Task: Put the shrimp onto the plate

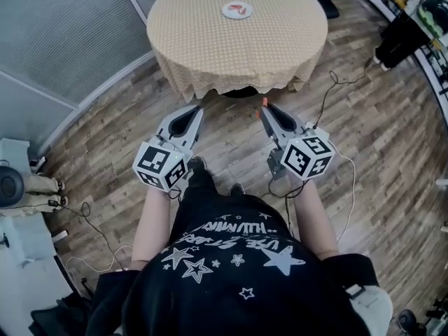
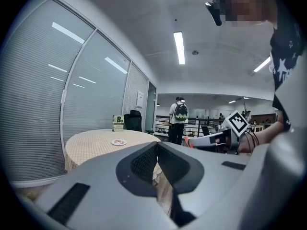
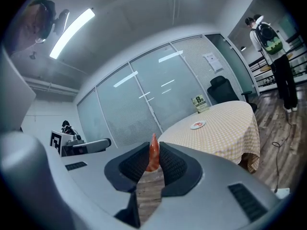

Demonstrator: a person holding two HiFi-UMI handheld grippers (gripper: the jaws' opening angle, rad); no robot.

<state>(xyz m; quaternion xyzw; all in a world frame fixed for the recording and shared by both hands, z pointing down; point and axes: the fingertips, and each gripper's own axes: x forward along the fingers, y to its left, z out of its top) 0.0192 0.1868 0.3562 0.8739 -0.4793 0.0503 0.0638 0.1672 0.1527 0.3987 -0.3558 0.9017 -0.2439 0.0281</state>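
Right gripper view showed the right gripper pinching the shrimp between its ribbed fingers. The glossy orange, tapered body lay along them, its tip pointing outward. The left gripper had its fingers pressed together. The round white plate sat well apart on the checked cloth surface.

Left forearm and right forearm reach forward from the torso, bare, roughly parallel, gripper tips pointing away from it. Left gripper: jaws pressed together, nothing between. Right gripper: jaws clamped on a shrimp, its orange tip poking past them.
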